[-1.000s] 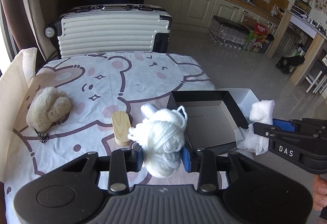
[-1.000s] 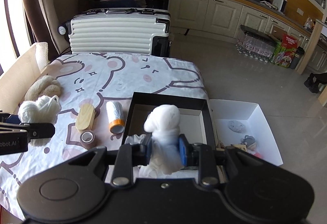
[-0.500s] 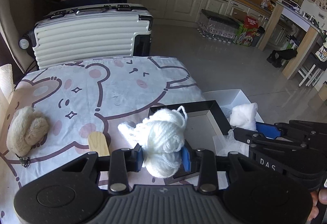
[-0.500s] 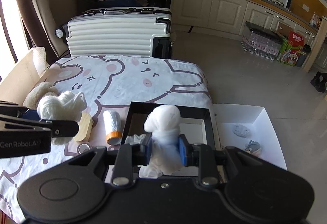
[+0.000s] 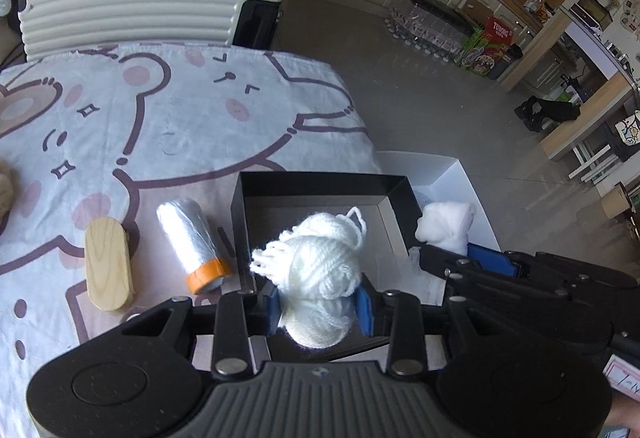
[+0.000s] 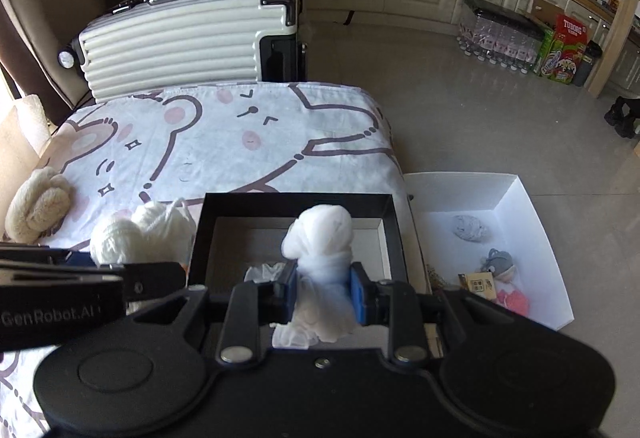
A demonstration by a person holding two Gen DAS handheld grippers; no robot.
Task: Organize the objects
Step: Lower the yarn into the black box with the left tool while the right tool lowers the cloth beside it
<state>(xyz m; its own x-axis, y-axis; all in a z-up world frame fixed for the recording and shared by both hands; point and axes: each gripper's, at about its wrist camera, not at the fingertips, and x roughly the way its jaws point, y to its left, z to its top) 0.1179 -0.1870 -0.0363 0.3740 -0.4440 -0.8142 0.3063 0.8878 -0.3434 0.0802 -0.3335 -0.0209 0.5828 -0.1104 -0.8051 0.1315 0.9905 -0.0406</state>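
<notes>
Two cameras sat on the two grippers, looking forward and down.

The left view looked from very near over the black box (image 5: 320, 186), with the bear cloth (image 5: 180, 126) at the left of the frame. The right view sat a bit farther right. Both showed the box (image 6: 296, 200), the cloth (image 6: 224, 142) and the suitcase (image 6: 188, 46) at the upper left.

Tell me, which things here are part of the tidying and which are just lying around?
In use: yarn ball in left gripper; white cloth bundle in right gripper; black box.

Lying about: suitcase; wooden block; film roll; plush toy.
</notes>
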